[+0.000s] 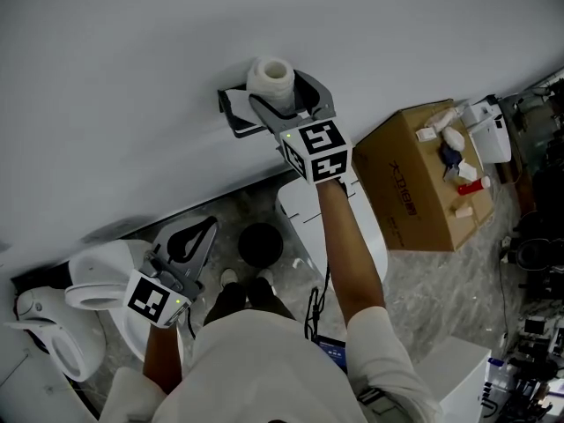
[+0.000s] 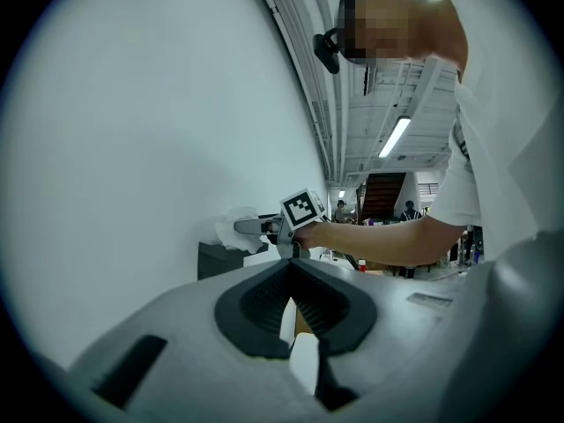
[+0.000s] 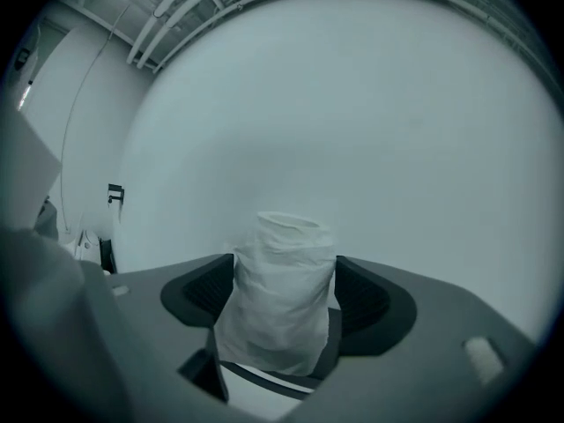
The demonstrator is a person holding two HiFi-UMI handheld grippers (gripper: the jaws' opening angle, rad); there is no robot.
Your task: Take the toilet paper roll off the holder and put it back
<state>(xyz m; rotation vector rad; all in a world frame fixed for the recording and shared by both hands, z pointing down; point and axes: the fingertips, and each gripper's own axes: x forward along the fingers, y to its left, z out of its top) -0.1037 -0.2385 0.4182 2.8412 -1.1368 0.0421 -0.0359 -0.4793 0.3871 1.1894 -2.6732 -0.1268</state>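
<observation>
The right arm (image 1: 348,245) is stretching out level toward the pale grey wall (image 1: 132,60). Its right gripper (image 1: 282,95) is standing wide open astride the roll, not squeezing it. The left gripper (image 1: 211,226) is hovering low over the white toilet (image 1: 97,280), jaws together, empty. A brown cardboard box (image 1: 414,192) is sitting to the right. The white, crumpled toilet paper roll (image 1: 270,79) is standing upright on the dark wall-mounted holder (image 1: 233,113).

Toilet paper roll (image 1: 270,82) white, upper centre. Holder (image 1: 236,113) black. Wall (image 1: 132,77) pale grey. Right gripper (image 1: 286,102) grey, pads black; its cube (image 1: 317,151) black-and-white square markers. Left gripper (image 1: 210,227) grey, same marker pattern. Cardboard box (image 1: 410,192) brown, right. Toilet (image 1: 97,280) white, lower left. Floor (image 1: 423,280) mottled grey-beige marbling. Sleeve (image 1: 388,342) white.
</observation>
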